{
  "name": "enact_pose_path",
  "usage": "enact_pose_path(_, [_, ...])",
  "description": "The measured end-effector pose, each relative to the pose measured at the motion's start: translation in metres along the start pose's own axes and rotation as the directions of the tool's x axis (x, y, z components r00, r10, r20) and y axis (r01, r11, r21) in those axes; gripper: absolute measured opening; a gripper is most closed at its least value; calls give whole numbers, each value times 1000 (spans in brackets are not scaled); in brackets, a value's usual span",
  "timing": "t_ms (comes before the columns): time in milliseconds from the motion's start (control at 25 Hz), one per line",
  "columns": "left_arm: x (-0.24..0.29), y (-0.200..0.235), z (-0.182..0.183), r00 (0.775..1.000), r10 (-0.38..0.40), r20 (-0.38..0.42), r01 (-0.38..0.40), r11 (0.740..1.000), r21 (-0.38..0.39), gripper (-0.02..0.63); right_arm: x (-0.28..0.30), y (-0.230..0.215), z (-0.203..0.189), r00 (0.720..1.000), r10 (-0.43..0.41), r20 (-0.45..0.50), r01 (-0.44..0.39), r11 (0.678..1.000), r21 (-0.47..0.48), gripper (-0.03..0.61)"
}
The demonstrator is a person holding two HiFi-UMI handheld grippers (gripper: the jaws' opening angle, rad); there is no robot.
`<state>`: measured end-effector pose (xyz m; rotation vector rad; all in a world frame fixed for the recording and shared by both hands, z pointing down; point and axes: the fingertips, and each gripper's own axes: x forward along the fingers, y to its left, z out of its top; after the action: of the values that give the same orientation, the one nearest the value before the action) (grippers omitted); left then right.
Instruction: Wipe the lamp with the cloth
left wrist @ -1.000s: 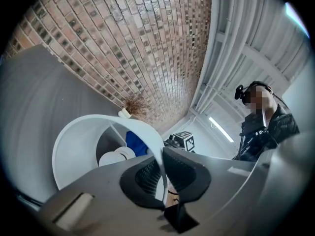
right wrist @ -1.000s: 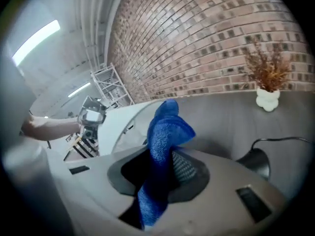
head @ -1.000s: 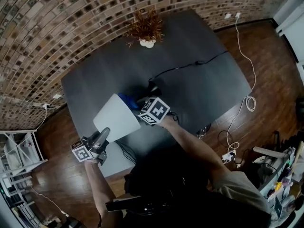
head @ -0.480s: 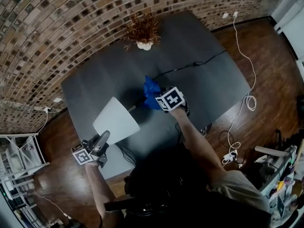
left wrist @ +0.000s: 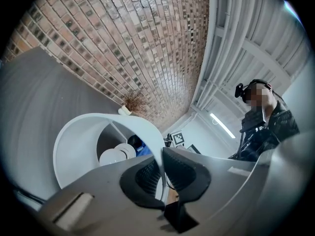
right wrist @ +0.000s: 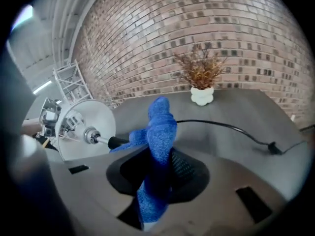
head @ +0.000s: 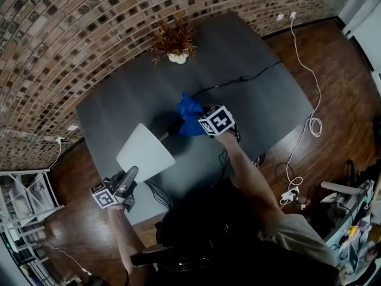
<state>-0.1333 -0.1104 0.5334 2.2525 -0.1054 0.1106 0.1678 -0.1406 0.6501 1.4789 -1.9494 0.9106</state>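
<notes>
The right gripper (head: 201,125) has carried the blue cloth (head: 189,115) away from the lampshade (head: 144,151).

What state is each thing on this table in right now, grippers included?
lamp: tipped on its side.
left gripper: jaws shut on the lamp's shade rim.
blue cloth: bunched, at the lamp's stem.
right gripper: jaws shut on the blue cloth.
potted dried plant: upright.
cord: slack across the table.

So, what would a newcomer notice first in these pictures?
The bright blue cloth, pinched in the right gripper near the middle of the grey table, stands out first. Next comes the white lamp shade, tipped over at the table's near left edge, its rim clamped by the left gripper. A dried plant stands at the far edge by the brick wall.
</notes>
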Motion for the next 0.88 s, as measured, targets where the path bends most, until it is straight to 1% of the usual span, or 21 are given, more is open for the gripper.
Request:
enact_pose_path(40, [0,1,-2,1000,1,-5,-1,1000,7,9,-9,-11,0,998,-57,-2,57,998,-4,103])
enact_pose_path(120, [-2,3,-10,1000,3,-24,-3,1000,23,9,-30,-32,4,984,-176,-4,175,984,-39,100])
enact_pose_path(160, [-3,2,-14,999,1,-33,0,999,35,9,-39,-34,9,980,-197,10,197,979,-58,98])
enact_pose_path(200, [-3,0,-17,999,-2,-40,4,999,50,9,-45,-27,19,985,-169,35,172,983,-71,98])
enact_pose_path(240, [-2,-2,-19,999,-7,-44,10,998,69,9,-48,-10,30,994,-93,64,98,992,-79,98])
enact_pose_path(280, [-2,-5,-21,999,-11,-47,15,996,88,9,-47,17,40,996,22,83,-15,996,-85,98])
enact_pose_path(320, [-1,-7,-25,999,-14,-50,19,994,104,9,-42,49,49,985,151,83,-143,985,-94,98])
enact_pose_path(360, [-1,-9,-29,998,-16,-56,23,993,120,9,-34,82,52,961,270,57,-263,959,-106,98])
enact_pose_path(400, [0,-12,-34,998,-19,-65,28,990,137,8,-22,112,51,931,365,7,-362,925,-117,98])
enact_pose_path(440, [1,-15,-40,997,-25,-75,36,987,155,8,-9,138,44,897,439,-58,-442,889,-120,98])
enact_pose_path(480, [3,-18,-47,996,-29,-87,44,984,173,8,5,159,35,861,494,-124,-507,856,-106,98])
enact_pose_path(520, [4,-21,-52,995,-32,-97,49,981,188,8,17,175,25,827,534,-176,-553,829,-80,98])
enact_pose_path(560, [5,-24,-56,994,-30,-103,50,979,199,8,28,185,18,801,560,-209,-581,812,-52,98])
enact_pose_path(600, [6,-25,-58,994,-26,-104,47,977,208,7,35,192,14,788,574,-223,-594,804,-30,98])
enact_pose_path(640, [6,-26,-59,994,-21,-103,44,975,217,8,39,193,13,787,575,-223,-592,806,-16,98])
enact_pose_path(680, [6,-27,-60,994,-19,-104,42,973,225,7,41,189,14,797,563,-218,-579,815,-13,97])
enact_pose_path(720, [6,-28,-61,994,-19,-109,45,971,235,8,41,181,16,815,540,-210,-555,831,-18,97])
enact_pose_path(800, [8,-30,-64,992,-23,-127,54,966,252,8,40,156,21,860,479,-177,-489,872,-18,98])
enact_pose_path(880, [8,-31,-67,990,-25,-137,60,964,260,8,36,120,26,910,391,-140,-395,919,0,97])
